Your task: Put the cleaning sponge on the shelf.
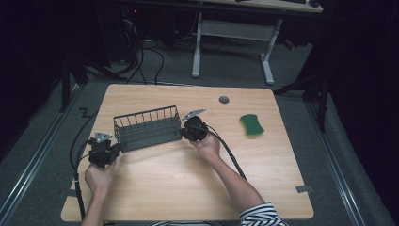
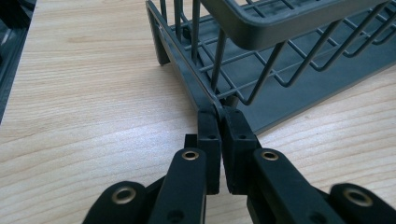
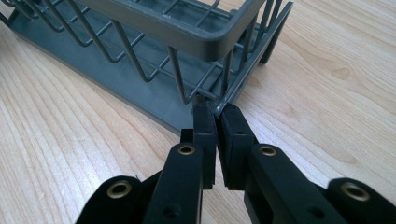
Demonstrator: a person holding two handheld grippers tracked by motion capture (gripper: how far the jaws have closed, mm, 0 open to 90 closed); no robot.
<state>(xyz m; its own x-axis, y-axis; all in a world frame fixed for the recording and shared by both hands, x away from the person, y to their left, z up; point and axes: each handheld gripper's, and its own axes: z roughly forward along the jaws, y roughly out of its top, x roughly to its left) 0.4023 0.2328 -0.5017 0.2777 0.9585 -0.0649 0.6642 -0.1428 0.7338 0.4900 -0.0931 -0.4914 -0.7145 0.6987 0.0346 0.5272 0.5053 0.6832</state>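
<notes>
**Gripping a wire rack by both bottom corners**

Pinching the rack (image 1: 147, 128) at each end, the left gripper (image 2: 217, 116) and right gripper (image 3: 215, 112) have their jaws closed on the thin base rim at its near corners. It sits left of centre on the table (image 1: 188, 183), nearer the far edge. Open wire and a thin tray suggest it is light and stiff, though the smooth rim could slip. A sponge (image 1: 251, 125) lies towards the right edge. Dark floor and a second desk lie beyond.
</notes>
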